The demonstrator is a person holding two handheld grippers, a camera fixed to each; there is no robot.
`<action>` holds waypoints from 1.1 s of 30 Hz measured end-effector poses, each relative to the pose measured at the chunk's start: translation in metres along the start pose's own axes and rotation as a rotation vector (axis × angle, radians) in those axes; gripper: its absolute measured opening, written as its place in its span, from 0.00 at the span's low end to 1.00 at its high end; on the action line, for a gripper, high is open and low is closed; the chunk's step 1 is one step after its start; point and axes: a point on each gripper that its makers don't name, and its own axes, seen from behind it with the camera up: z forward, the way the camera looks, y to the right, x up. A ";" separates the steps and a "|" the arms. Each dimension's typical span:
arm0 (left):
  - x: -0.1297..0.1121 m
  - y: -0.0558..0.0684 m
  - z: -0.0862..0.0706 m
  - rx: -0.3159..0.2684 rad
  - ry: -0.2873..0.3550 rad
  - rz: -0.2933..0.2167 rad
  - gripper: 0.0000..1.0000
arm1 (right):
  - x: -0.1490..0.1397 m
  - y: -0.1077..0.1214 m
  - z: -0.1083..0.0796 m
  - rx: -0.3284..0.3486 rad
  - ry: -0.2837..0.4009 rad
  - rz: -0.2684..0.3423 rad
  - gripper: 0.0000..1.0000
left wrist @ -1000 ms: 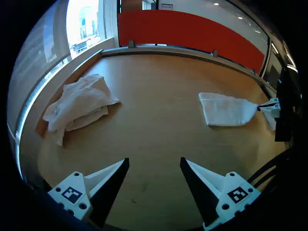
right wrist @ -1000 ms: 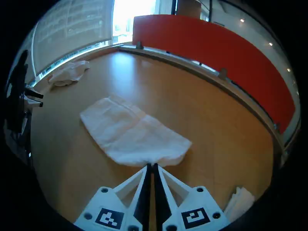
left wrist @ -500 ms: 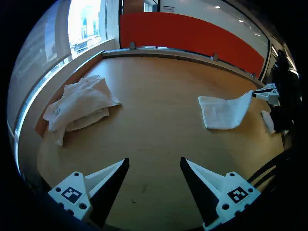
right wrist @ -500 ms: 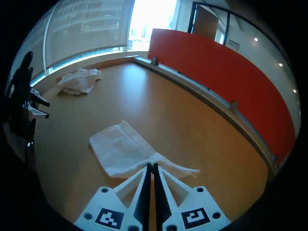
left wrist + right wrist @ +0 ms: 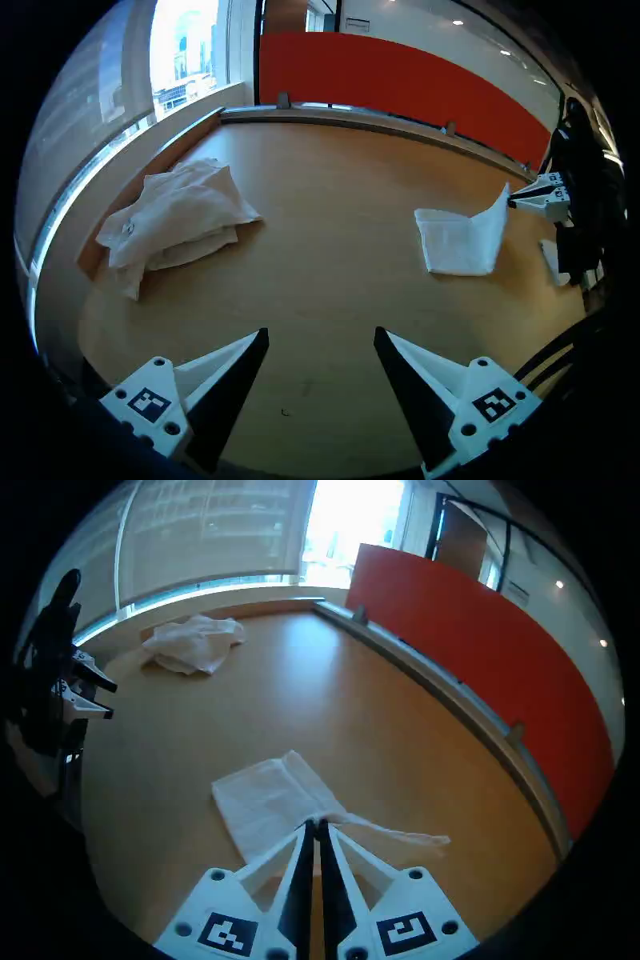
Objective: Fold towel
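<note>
The right tool (image 5: 318, 824) is clenched on a raised corner of the towel (image 5: 268, 800). The rest lies flat on the table (image 5: 360, 704) straight ahead, at lower centre. The left tool (image 5: 320, 332) hangs released, well apart.

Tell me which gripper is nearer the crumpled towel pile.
Left. The left gripper hangs open short of the pile; the right gripper is far off, pinching the other towel.

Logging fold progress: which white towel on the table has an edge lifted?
The flat towel pinched by the right claw, one edge raised; the crumpled towel by the window lies slack in a heap.
</note>
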 end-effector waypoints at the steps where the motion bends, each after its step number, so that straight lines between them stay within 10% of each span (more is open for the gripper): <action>1: 0.000 0.000 -0.001 -0.003 0.001 -0.005 0.98 | 0.003 -0.005 0.004 0.010 -0.001 -0.007 0.05; 17: -0.004 0.007 -0.005 -0.038 0.006 -0.006 0.98 | 0.003 -0.081 0.088 0.175 -0.064 0.015 0.05; 26: -0.003 0.010 -0.002 -0.047 0.001 0.007 0.98 | -0.001 -0.083 0.092 0.185 -0.068 0.030 0.06; 33: -0.002 0.011 0.000 -0.045 -0.001 0.013 0.98 | -0.003 -0.077 0.086 0.173 -0.065 0.036 0.59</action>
